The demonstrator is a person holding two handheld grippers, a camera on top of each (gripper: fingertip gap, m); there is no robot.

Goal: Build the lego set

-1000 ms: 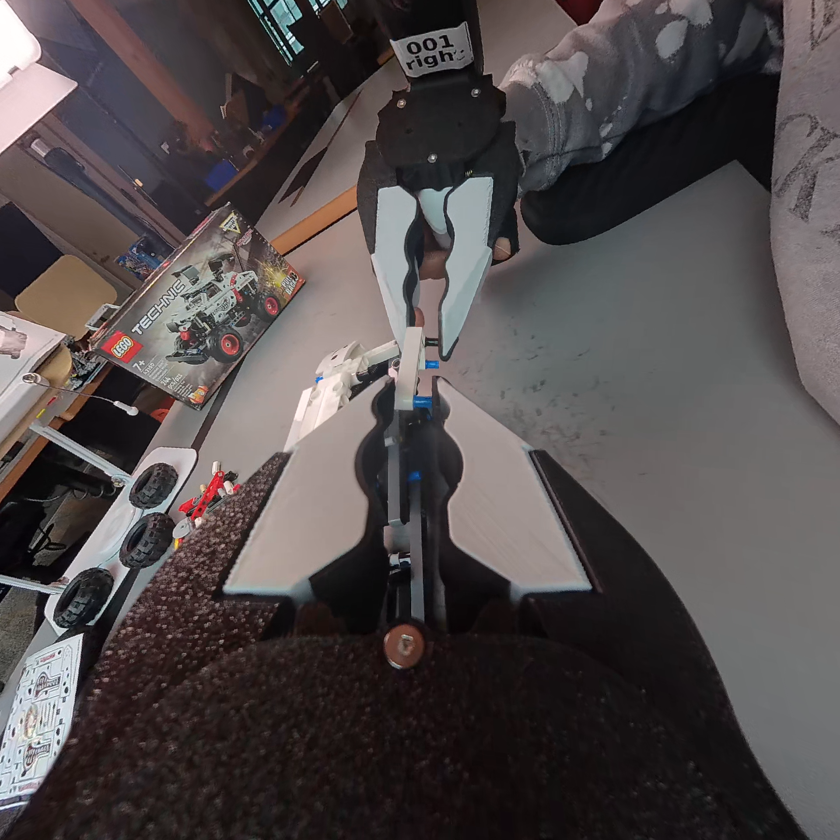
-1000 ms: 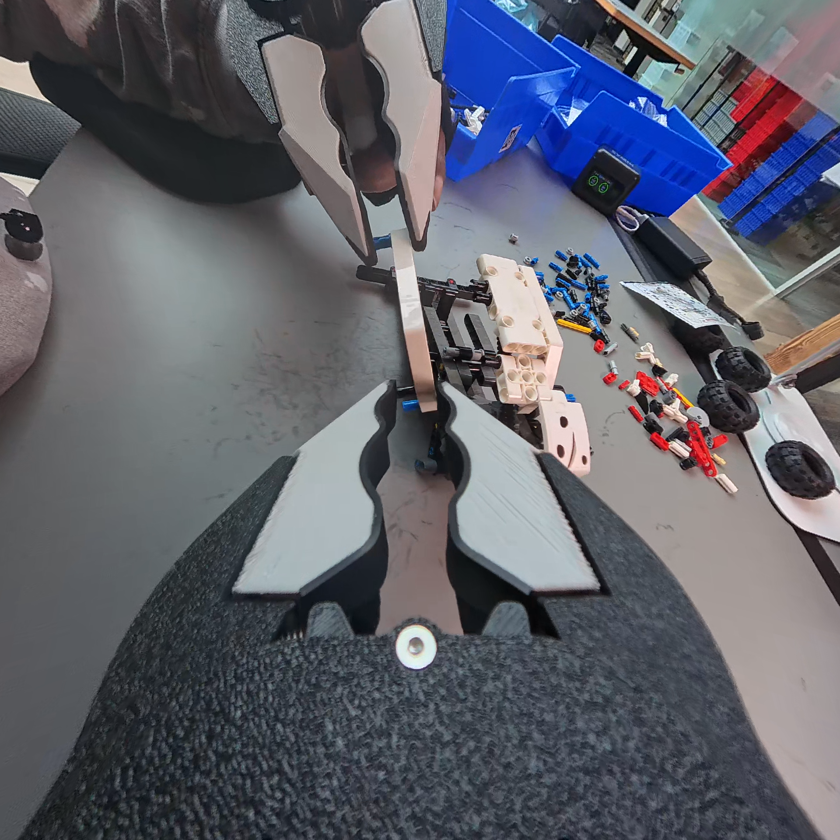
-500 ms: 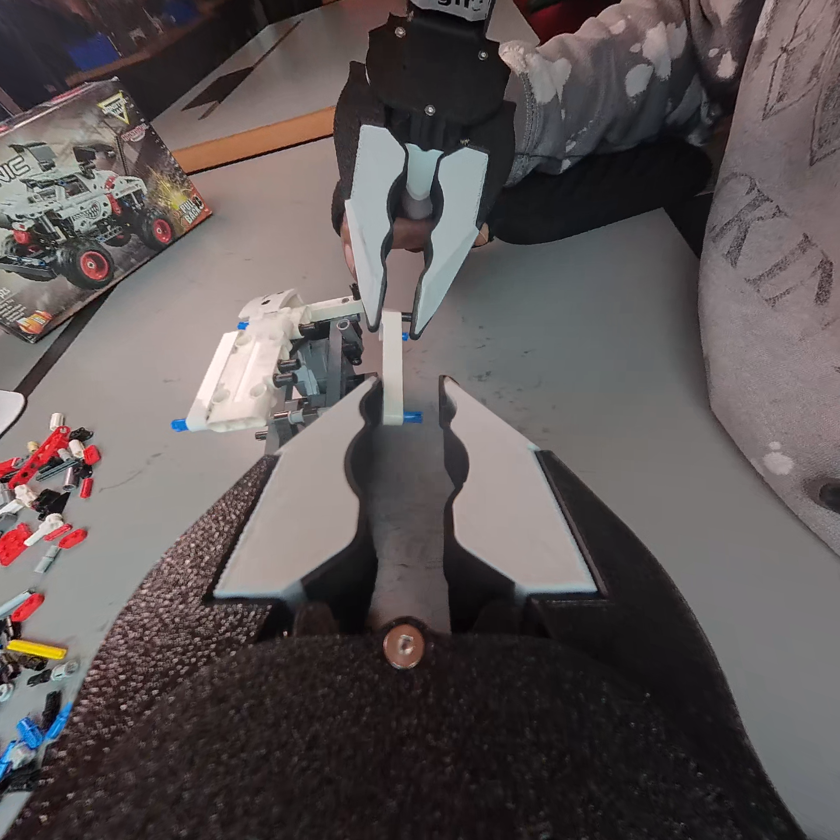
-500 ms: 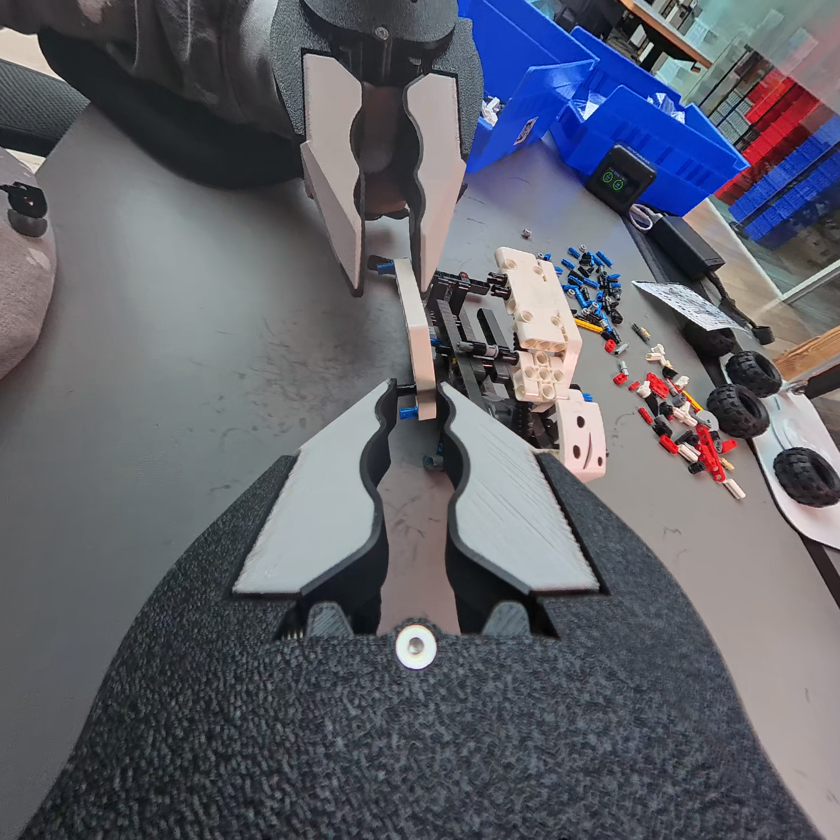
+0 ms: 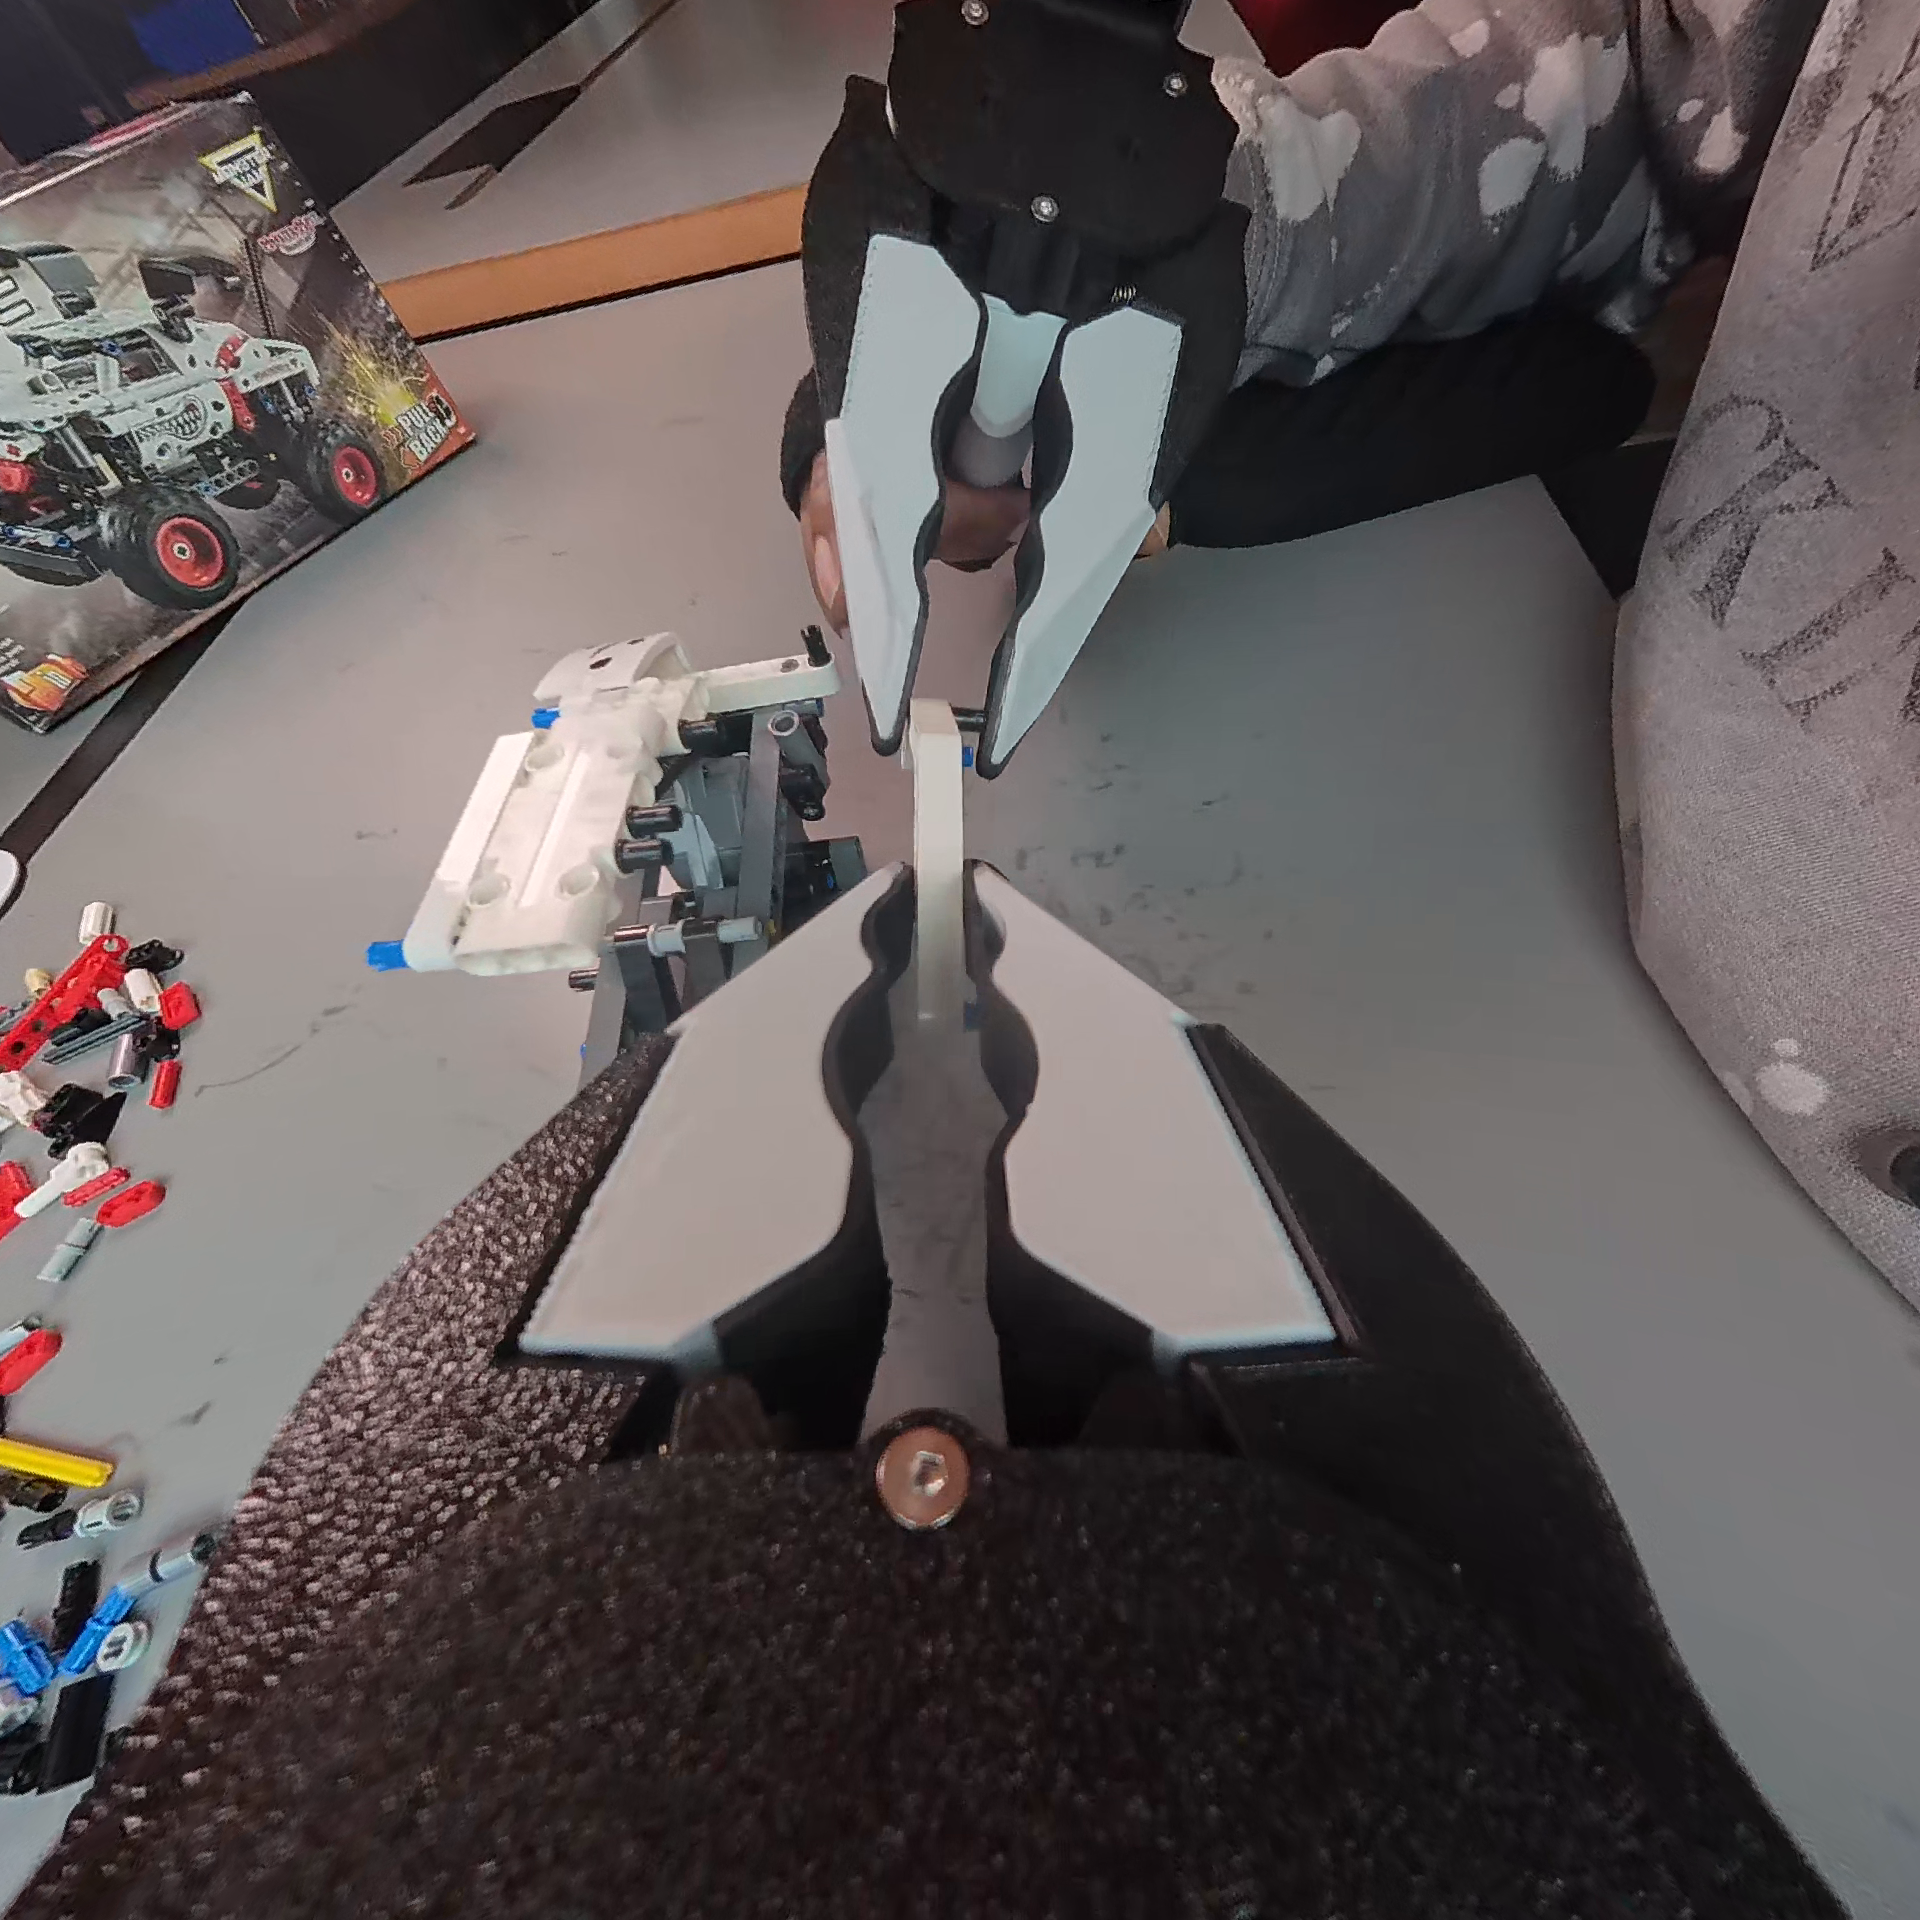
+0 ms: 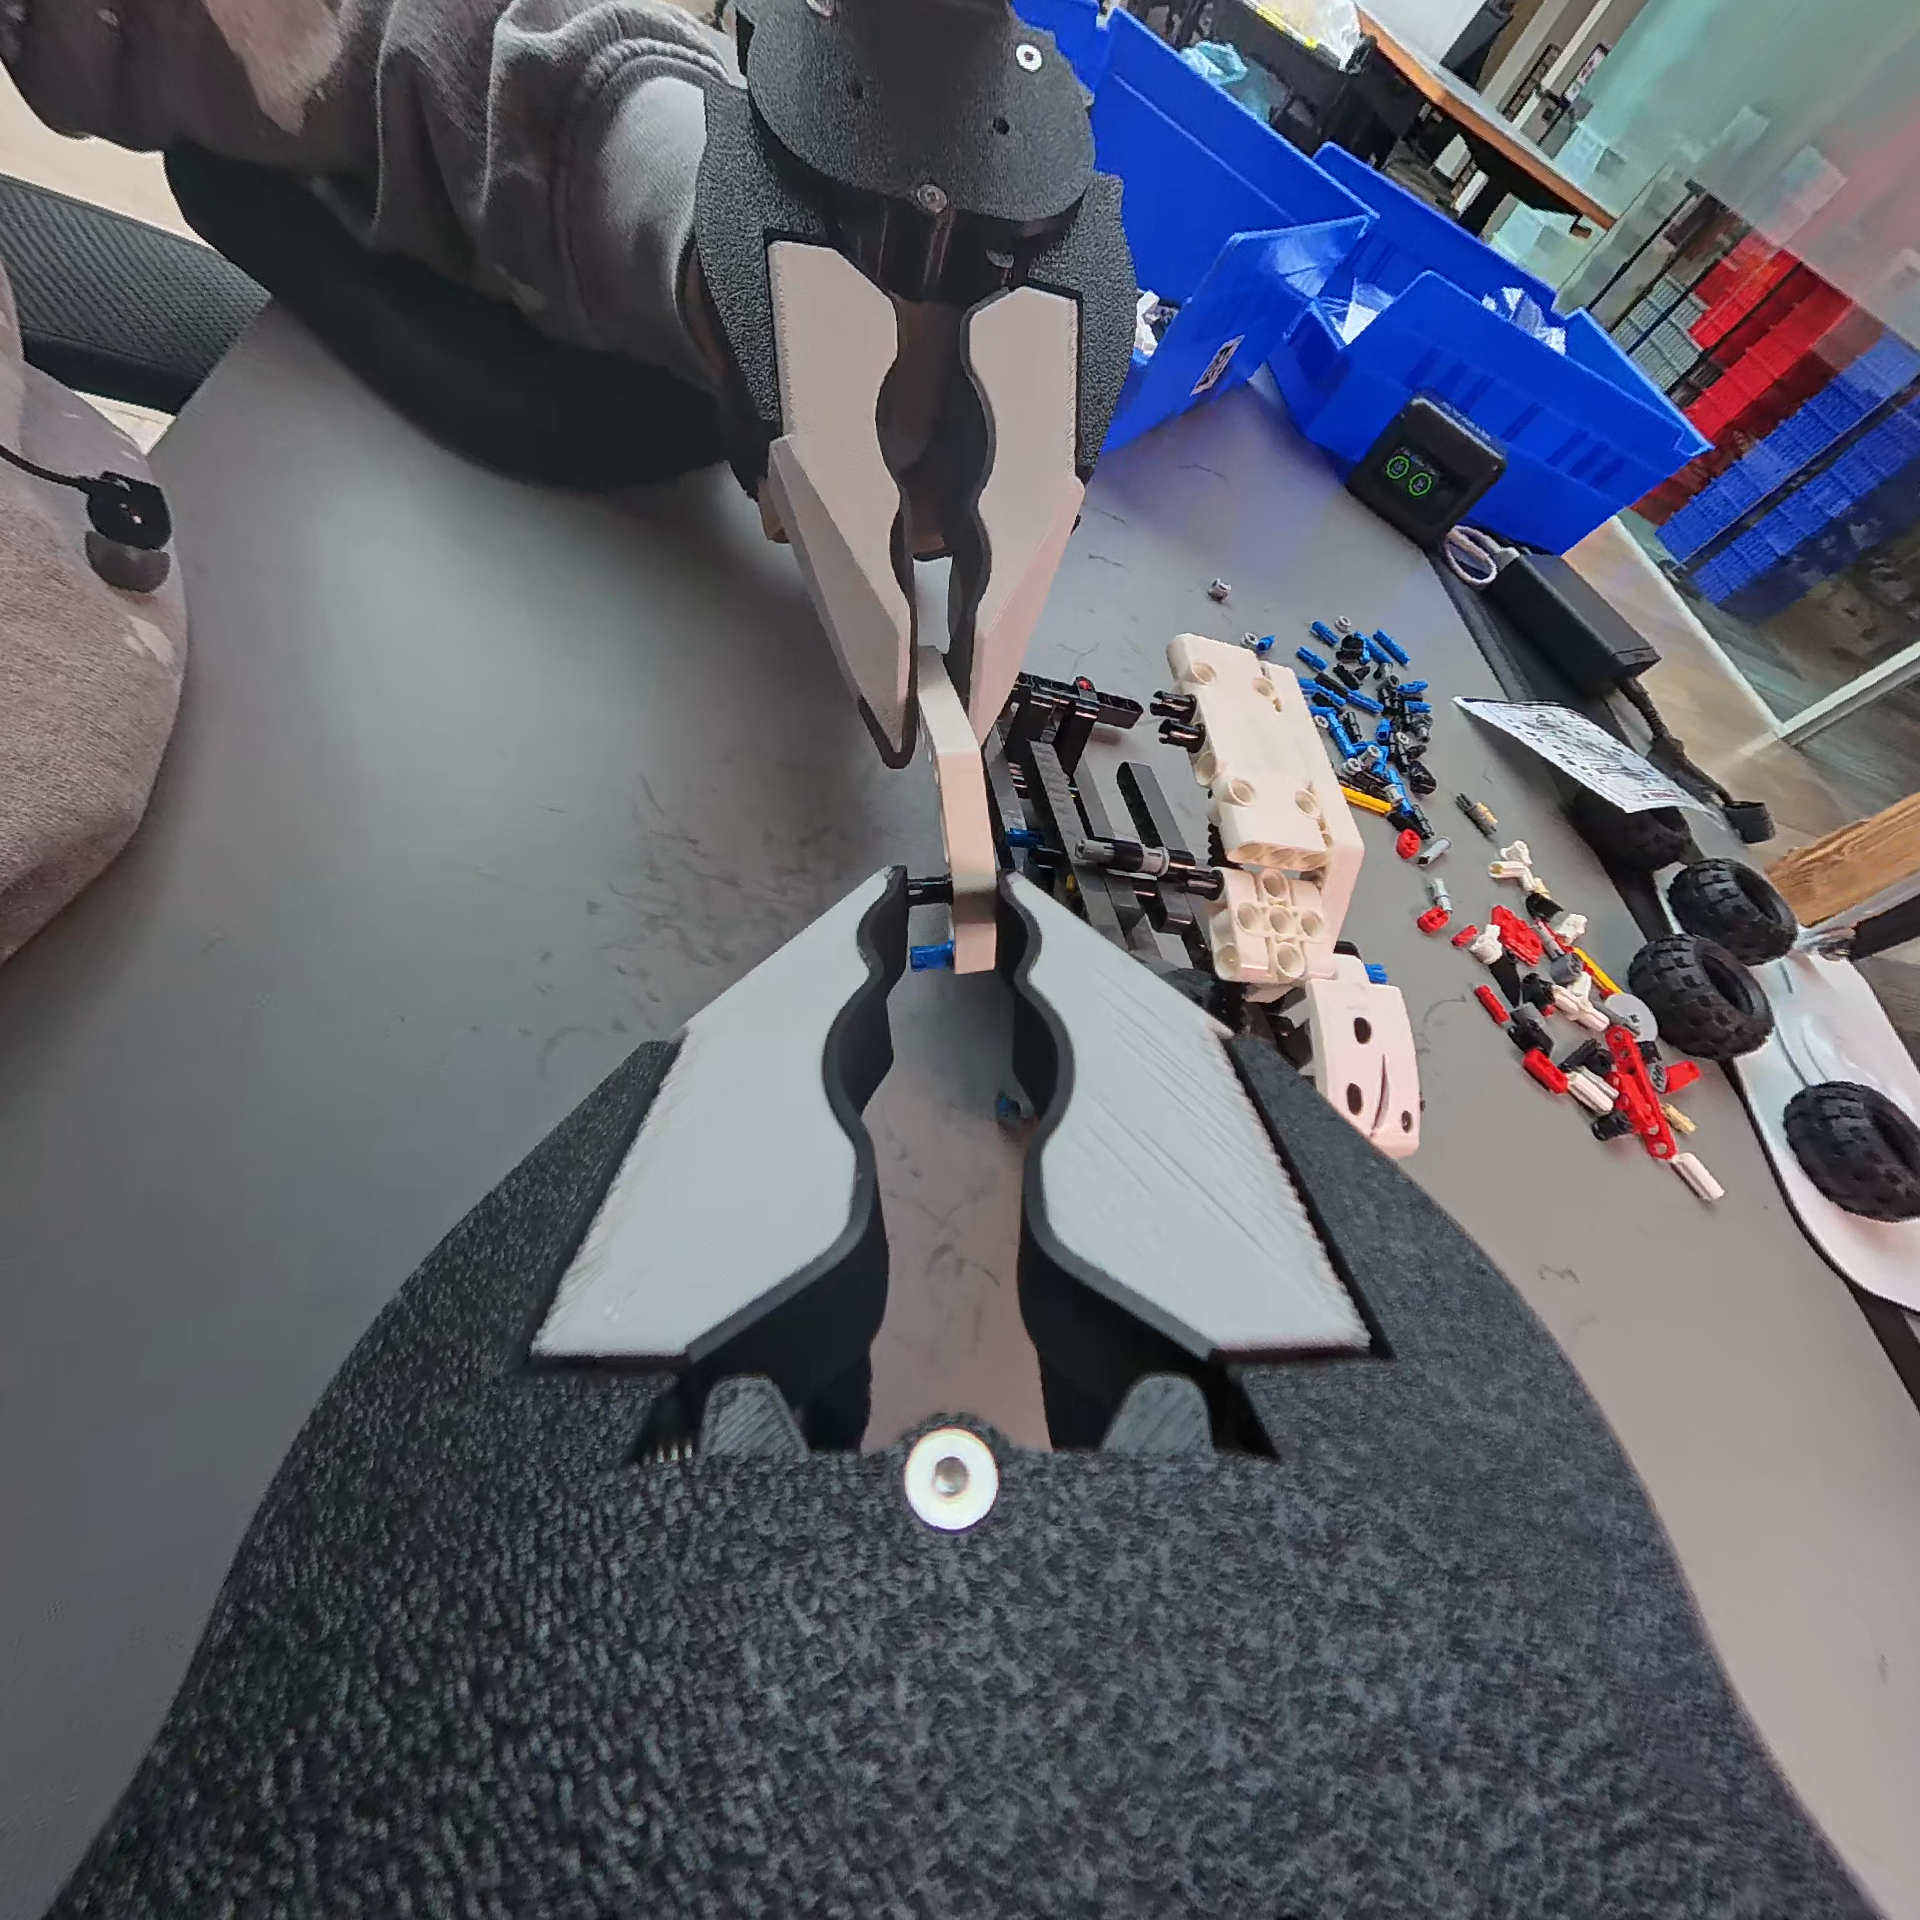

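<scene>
The left hand-held gripper (image 5: 935, 883) and the right hand-held gripper (image 6: 951, 894) are facing each other over the grey bench (image 5: 1299, 831), each pinching one end of the same white beam (image 5: 938, 831); both are standing narrow, their fingers closing on the beam's flat sides. In the left wrist view the right hand-held gripper (image 5: 940, 727) is showing farther off, tips at the beam's far end; in the right wrist view the left hand-held gripper (image 6: 935, 717) is doing the same from the other side. The beam (image 6: 964, 821) is standing on edge along the near side of the model (image 6: 1143, 862), a dark frame with white panels resting on the bench; black and blue pins are sticking out of the beam's side, and whether it is fully seated on the frame is hard to say from here. In the left wrist view the model (image 5: 623, 831) is lying just left of the beam; beyond it the box (image 5: 187, 395) is sitting near the bench's edge. Loose parts (image 6: 1538, 966) are lying scattered just past the model; three tyres (image 6: 1704, 987) are sitting on a white sheet by the bench's edge; blue bins (image 6: 1455, 343) are standing farther back.
</scene>
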